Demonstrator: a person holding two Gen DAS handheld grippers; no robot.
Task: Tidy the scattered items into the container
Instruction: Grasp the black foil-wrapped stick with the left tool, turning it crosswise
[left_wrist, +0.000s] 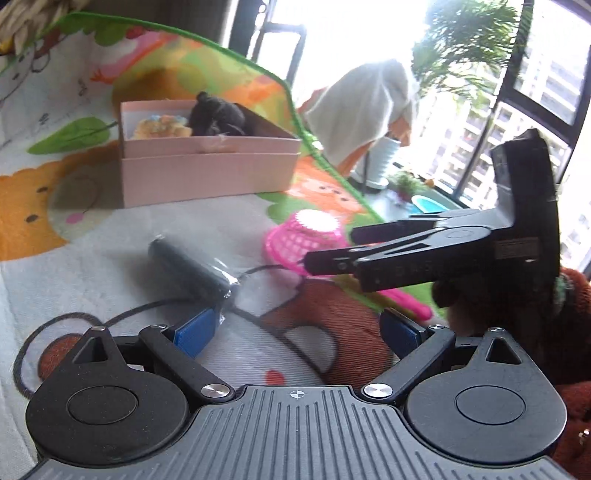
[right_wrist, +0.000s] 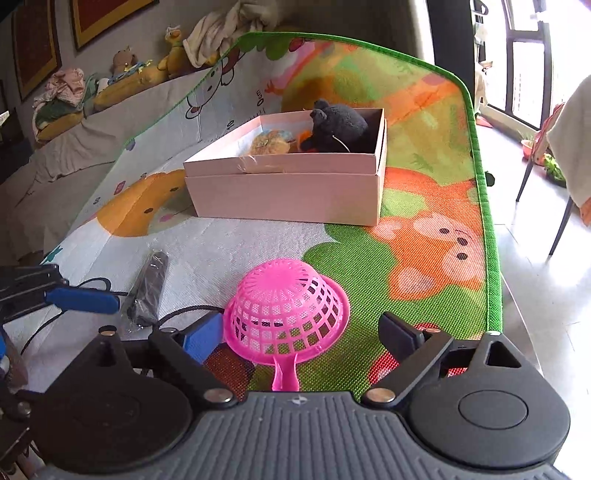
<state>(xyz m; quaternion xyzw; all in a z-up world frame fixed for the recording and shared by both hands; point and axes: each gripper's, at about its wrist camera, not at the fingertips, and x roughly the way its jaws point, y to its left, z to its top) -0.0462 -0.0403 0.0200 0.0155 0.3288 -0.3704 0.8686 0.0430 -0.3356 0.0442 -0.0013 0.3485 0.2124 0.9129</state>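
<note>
Right gripper (right_wrist: 301, 338): jaws stood wide apart, nothing pressed between the pads; the pink mesh strainer (right_wrist: 286, 314) lay dome-up on the mat between them, its handle running back toward the gripper body.

Left gripper (left_wrist: 297, 326): jaws likewise spread, empty; its blue pad (left_wrist: 195, 328) sat just beside the near end of a dark cylinder in clear wrap (left_wrist: 192, 267), whether touching I could not tell. A black cord (left_wrist: 110, 321) trailed across the mat under both.

Play mat (right_wrist: 424, 258): cartoon animals, green border, everything rested on it.

Pink box (right_wrist: 288, 188): open-topped, well beyond the strainer, toward the far side of the mat. Inside: a dark plush toy (right_wrist: 338, 125) against the right wall, an orange and yellow fuzzy item (right_wrist: 269, 144) beside it.

Beyond the mat: a chair draped with white cloth (left_wrist: 364, 110) by the window.
</note>
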